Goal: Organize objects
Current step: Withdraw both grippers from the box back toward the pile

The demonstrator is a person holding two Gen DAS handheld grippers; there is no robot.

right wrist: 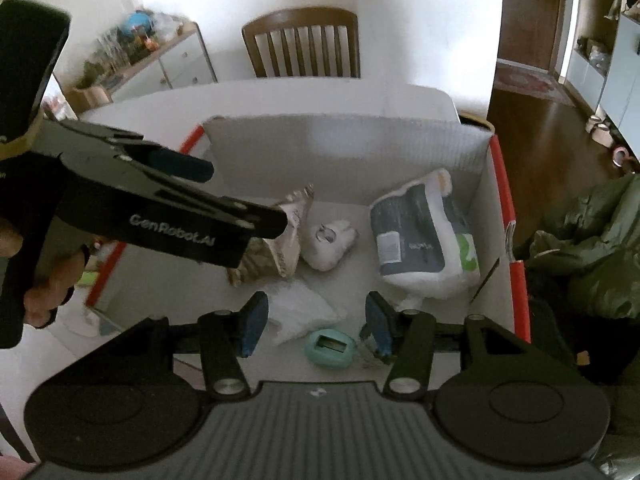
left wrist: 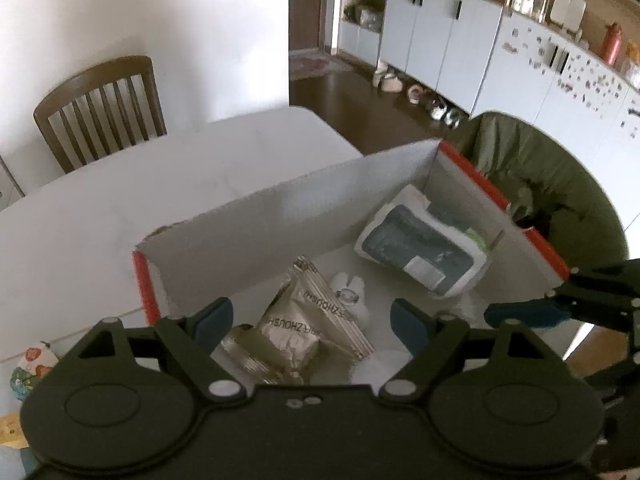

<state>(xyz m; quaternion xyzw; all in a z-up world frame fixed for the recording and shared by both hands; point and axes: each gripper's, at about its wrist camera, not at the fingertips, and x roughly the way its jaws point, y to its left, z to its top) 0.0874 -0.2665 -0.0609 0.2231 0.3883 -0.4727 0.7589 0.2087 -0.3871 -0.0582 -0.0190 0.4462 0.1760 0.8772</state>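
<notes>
A white cardboard box (left wrist: 248,220) (right wrist: 340,136) with red edges stands on the table and holds several items. Inside lie a silver foil packet (left wrist: 308,320) (right wrist: 280,248), a white plush object (left wrist: 352,300) (right wrist: 332,244), a grey-and-white soft pack (left wrist: 424,248) (right wrist: 416,236), a white bag (right wrist: 300,308) and a teal round case (right wrist: 330,348). My left gripper (left wrist: 310,322) hangs open above the foil packet, holding nothing. My right gripper (right wrist: 316,324) is open over the white bag and teal case. In the right wrist view the left gripper (right wrist: 192,168) reaches in from the left, held by a hand (right wrist: 48,276).
A white table (left wrist: 120,200) carries the box. A wooden chair (left wrist: 100,112) (right wrist: 302,44) stands at its far side. A green jacket (left wrist: 540,184) (right wrist: 592,248) lies just right of the box. White cabinets (left wrist: 460,40) line the far wall. Small patterned items (left wrist: 32,364) lie left of the box.
</notes>
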